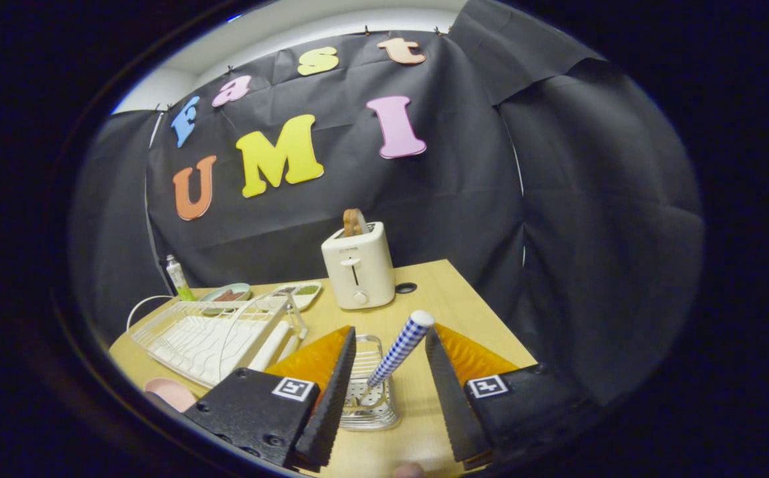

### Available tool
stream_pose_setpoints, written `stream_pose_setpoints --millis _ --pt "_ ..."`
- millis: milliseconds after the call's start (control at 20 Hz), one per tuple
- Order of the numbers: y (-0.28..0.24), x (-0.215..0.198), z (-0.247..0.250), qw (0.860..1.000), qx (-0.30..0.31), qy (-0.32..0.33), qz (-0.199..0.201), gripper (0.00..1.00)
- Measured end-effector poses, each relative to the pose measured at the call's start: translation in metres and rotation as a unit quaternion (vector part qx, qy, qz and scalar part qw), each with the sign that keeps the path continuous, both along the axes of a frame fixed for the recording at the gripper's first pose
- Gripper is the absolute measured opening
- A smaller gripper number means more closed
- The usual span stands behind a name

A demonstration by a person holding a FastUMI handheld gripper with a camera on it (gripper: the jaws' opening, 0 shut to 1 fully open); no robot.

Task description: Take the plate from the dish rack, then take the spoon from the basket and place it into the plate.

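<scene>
The hand-held gripper gapes wide, holding nothing, astride the spoon leaning toward 1 o'clock in the basket, rack at 10 o'clock, toaster at 12

The claw hangs with its fingers spread wide apart, gripping nothing.

Gripper view rides above the wooden table, looking forward and down along the fingers toward the toaster and wall.
</scene>
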State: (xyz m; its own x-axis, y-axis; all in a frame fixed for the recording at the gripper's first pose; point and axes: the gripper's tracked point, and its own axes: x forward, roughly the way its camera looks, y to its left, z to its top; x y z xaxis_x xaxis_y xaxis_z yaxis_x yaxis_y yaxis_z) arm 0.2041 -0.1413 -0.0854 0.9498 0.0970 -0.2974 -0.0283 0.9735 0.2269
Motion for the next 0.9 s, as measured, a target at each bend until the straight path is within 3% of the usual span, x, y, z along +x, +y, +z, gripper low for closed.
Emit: stream_pose_setpoints --millis 150,300,450,600,900 --pt "0.003 -0.003 0.005 1.000 0.005 -0.002 0.000 0.52" --pt "0.014 -0.010 0.012 1.000 0.010 -0.009 0.007 0.27" --pt "0.023 -0.016 0.022 1.000 0.011 -0.013 0.004 0.20" --pt "0.021 -0.018 0.033 0.999 -0.016 -0.023 -0.024 0.11" --pt "0.011 -0.031 0.099 0.991 -0.036 -0.085 -0.096 0.09"
